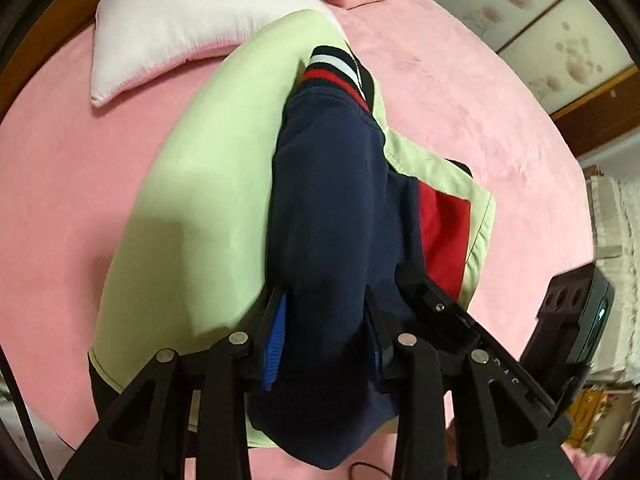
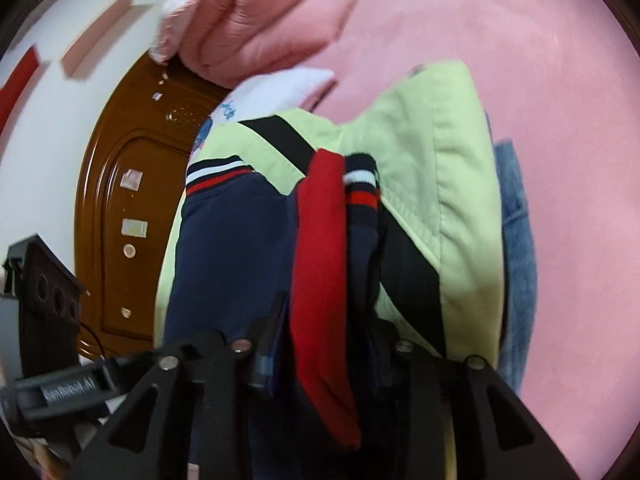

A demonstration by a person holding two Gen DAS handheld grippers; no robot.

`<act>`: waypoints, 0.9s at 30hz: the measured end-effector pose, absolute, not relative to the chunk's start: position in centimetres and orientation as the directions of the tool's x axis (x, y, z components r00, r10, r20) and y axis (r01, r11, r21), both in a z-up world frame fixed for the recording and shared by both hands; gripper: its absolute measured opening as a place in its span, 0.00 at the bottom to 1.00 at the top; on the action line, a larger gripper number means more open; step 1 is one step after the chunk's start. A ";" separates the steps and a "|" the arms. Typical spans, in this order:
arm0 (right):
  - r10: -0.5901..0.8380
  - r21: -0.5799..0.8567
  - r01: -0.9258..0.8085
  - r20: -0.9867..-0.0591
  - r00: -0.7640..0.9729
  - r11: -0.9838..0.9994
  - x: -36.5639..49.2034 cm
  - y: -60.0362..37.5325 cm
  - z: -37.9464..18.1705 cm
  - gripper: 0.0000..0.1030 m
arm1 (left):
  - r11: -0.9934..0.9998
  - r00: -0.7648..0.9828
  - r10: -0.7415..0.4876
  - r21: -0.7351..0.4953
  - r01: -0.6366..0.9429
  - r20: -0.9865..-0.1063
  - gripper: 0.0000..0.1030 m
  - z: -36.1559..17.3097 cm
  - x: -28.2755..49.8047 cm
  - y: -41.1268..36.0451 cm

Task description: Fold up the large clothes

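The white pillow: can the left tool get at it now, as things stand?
Probably not yet. The left tool is shut on the navy part of the jacket, so it is occupied. The white pillow lies beyond the jacket's green panel on the pink bed, partly under it.
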State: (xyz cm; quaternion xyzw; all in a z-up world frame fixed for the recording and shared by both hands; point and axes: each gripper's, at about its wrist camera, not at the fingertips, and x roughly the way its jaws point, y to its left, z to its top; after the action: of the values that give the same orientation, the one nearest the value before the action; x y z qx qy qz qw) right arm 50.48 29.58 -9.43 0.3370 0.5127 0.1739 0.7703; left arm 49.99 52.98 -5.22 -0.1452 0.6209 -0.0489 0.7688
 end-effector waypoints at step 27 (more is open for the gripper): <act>0.470 0.465 0.381 -0.878 0.087 0.799 23.5 10.0 -13.5 0.89 | 0.894 0.236 -0.005 -0.110 -0.434 -0.972 0.92 -6.2 23.0 37.9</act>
State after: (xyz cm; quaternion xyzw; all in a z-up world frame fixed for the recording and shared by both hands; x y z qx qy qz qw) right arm 23.47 9.98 -13.47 0.3153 0.6748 0.0334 0.6665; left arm 22.95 37.87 -6.19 -0.1827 0.6020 0.1402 0.7646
